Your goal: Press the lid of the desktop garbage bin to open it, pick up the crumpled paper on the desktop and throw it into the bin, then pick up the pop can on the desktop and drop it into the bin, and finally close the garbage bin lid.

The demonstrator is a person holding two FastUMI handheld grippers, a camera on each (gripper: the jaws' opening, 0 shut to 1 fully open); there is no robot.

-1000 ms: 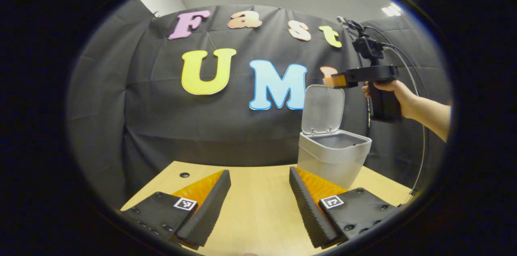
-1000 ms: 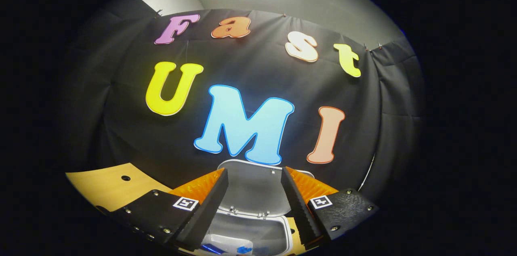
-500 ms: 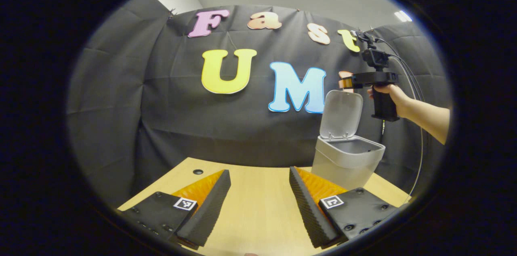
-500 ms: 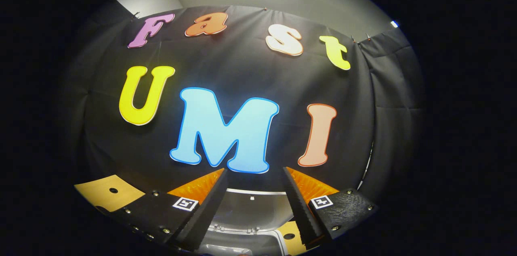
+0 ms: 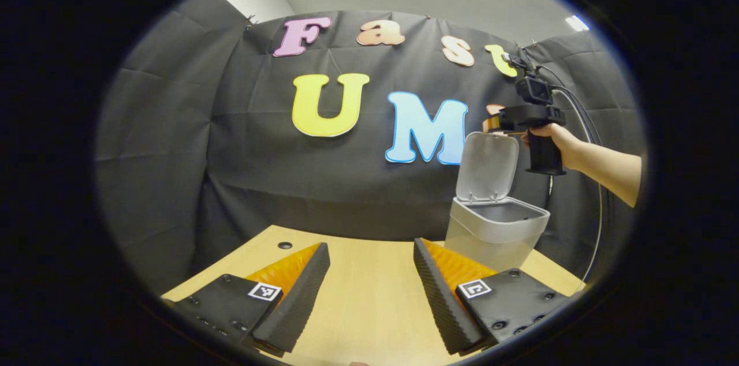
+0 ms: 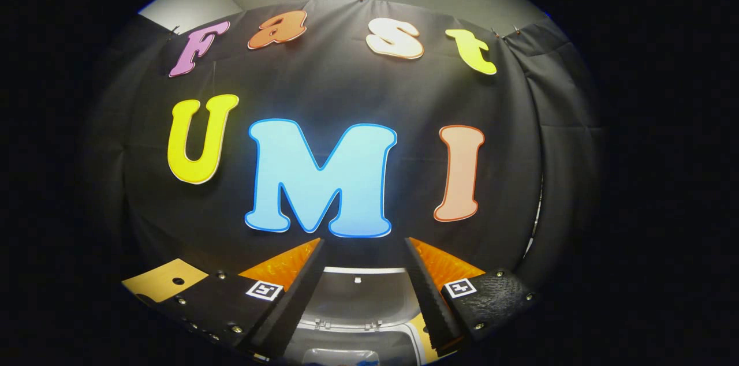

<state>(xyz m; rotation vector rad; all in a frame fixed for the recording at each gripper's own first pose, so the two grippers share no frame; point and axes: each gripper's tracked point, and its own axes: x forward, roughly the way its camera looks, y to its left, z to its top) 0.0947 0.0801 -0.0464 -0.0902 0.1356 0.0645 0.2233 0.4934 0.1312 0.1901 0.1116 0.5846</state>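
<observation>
Black cloth hangs behind a pale wooden worktop [image 5: 369, 297], and toward its far right edge stands the grey garbage bin [image 5: 491, 236], its lid [image 5: 489, 165] swung up on the rear hinge and standing nearly upright, the mouth wide open. From the left gripper view, the right gripper [image 5: 493, 122] sits level at the lid's top edge, gripped by a hand [image 5: 551, 138]; half a second back it rode a touch higher above that edge. In the right gripper view the lid [image 6: 358, 297] lies low between the fingers, and the bin's interior, which showed a second ago, has slid almost out of sight at the bottom. The right gripper [image 6: 364, 297] has its jaws spread wide, holding nothing. The left gripper [image 5: 369, 302] hovers over bare worktop, near the bin, jaws equally wide and empty.
</observation>
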